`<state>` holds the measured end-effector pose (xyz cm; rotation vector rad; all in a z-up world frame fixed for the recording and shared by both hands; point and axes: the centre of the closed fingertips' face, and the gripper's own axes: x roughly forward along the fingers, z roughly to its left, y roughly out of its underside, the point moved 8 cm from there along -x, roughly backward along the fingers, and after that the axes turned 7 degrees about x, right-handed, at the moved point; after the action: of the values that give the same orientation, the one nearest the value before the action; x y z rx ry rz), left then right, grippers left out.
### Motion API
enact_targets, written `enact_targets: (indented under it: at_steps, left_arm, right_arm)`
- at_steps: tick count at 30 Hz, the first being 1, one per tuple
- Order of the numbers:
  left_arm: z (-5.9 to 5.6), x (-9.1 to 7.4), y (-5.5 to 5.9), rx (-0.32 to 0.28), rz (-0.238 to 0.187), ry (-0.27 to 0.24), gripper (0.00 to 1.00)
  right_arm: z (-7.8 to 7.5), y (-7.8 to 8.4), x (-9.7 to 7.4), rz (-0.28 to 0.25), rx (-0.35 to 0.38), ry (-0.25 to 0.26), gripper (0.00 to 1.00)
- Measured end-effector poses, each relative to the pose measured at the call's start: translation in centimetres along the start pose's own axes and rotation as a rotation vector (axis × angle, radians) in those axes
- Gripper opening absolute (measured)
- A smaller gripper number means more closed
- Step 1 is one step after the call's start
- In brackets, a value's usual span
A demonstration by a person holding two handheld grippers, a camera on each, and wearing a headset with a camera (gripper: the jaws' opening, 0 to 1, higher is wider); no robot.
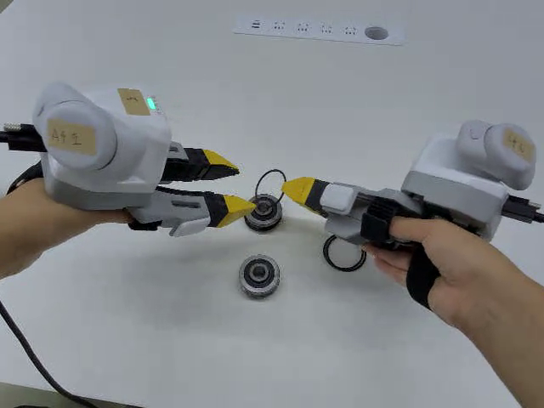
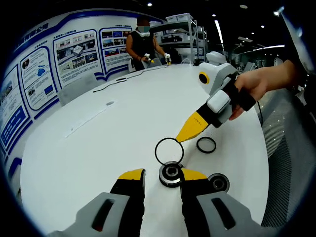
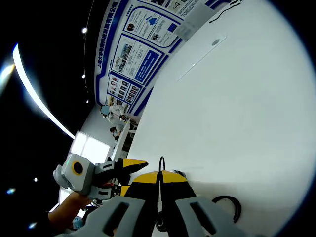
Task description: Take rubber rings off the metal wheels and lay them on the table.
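Observation:
A metal wheel (image 1: pixel 263 212) stands on the white table (image 1: pixel 382 127), between the yellow tips of my left gripper (image 1: pixel 234 185). That gripper is open, its nearer tip close against the wheel (image 2: pixel 171 174). A thin black rubber ring (image 1: pixel 270 183) stands upright just above the wheel, pinched in my right gripper (image 1: pixel 289 189), which is shut on it. In the right gripper view the ring (image 3: pixel 161 173) shows edge-on between the jaws. A second wheel (image 1: pixel 259 276) lies nearer me. A thicker rubber ring (image 1: pixel 344 253) lies flat under the right gripper.
A white power strip (image 1: pixel 319 30) lies at the table's far edge. A black cable (image 1: pixel 25 357) trails off the near left corner. A person (image 2: pixel 143 39) stands at the table's far end, and a long cable (image 2: pixel 133 76) lies there.

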<state>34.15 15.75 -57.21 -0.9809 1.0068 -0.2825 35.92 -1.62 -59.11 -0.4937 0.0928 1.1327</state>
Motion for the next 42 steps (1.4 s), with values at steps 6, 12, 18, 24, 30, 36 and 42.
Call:
enact_targets:
  at_steps: [6,12,18,24,30,36,42]
  left_arm:
    - [-0.4,-0.1,-0.9,-0.023,-0.042,-0.012,0.29]
    - [-0.8,-0.3,-1.2,-0.031,-0.058,-0.016,0.28]
    - [-0.9,-0.9,-1.2,-0.041,-0.063,-0.036,0.28]
    - [-0.9,-1.5,-1.4,-0.065,-0.085,-0.054,0.27]
    - [-0.9,-1.8,-1.4,-0.065,-0.084,-0.061,0.26]
    - [-1.1,-1.9,-1.2,-0.060,-0.071,-0.053,0.26]
    - [-1.2,-1.8,-1.0,-0.056,-0.053,-0.050,0.27]
  right_arm:
    - [-1.8,-0.3,-3.6,-0.032,0.020,0.056,0.02]
    - [-3.5,1.0,-5.8,-0.055,0.109,0.090,0.02]
    - [-4.2,2.4,-6.2,-0.021,0.118,0.120,0.02]
    - [-4.7,2.7,-6.3,-0.009,0.103,0.173,0.02]
    - [-4.8,3.0,-6.6,0.010,0.061,0.223,0.03]
    - [-4.8,3.0,-6.7,0.045,-0.017,0.248,0.11]
    - [-4.8,2.3,-7.3,0.044,-0.068,0.273,0.12]
